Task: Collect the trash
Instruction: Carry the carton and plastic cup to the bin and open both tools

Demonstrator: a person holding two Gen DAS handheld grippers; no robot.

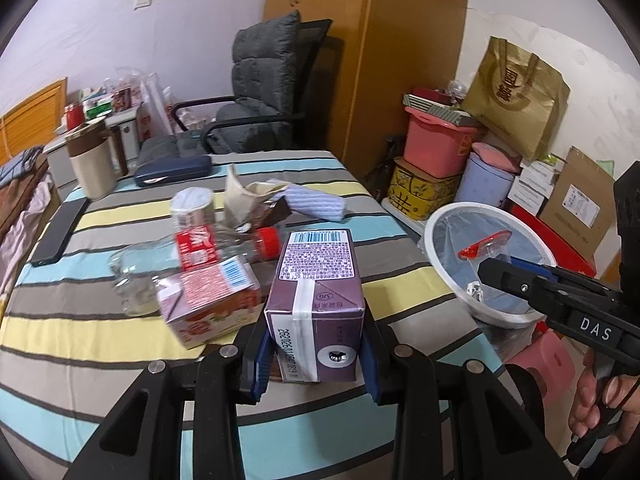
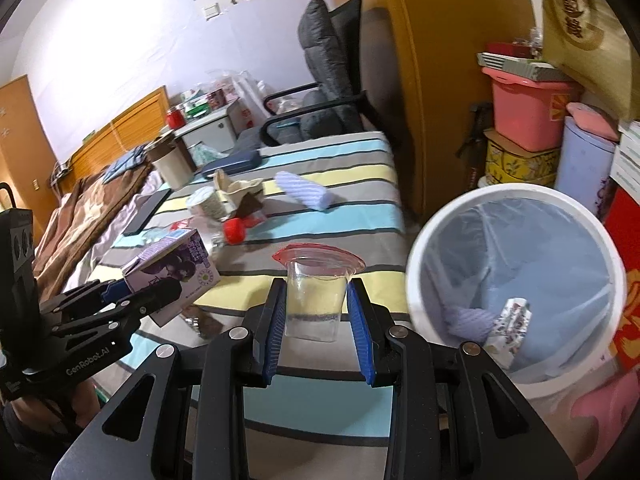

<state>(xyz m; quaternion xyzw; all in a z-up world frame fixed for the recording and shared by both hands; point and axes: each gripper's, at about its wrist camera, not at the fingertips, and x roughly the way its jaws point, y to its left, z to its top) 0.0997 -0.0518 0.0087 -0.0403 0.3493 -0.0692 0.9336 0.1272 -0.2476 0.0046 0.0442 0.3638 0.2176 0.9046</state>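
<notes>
My left gripper (image 1: pixel 316 354) is shut on a purple drink carton (image 1: pixel 316 280), held over the striped table (image 1: pixel 80 332); the carton also shows in the right wrist view (image 2: pixel 176 268). My right gripper (image 2: pixel 318 320) is shut on a clear plastic cup with a red rim (image 2: pixel 316 296), beside the white trash bin (image 2: pixel 516 280) lined with a bag. In the left wrist view the right gripper (image 1: pixel 500 268) holds the cup (image 1: pixel 486 246) over the bin (image 1: pixel 436 232). A red carton (image 1: pixel 212 300), a clear bottle with a red cap (image 1: pixel 192 256), a yogurt cup (image 1: pixel 192 206) and a crushed paper cup (image 1: pixel 248 200) lie on the table.
A blue folded cloth (image 1: pixel 316 204), a dark phone (image 1: pixel 60 232), a navy case (image 1: pixel 172 170) and a beige jug (image 1: pixel 94 160) are on the table. A grey office chair (image 1: pixel 264 92) stands behind. Boxes and pink tubs (image 1: pixel 440 140) are stacked right of the table.
</notes>
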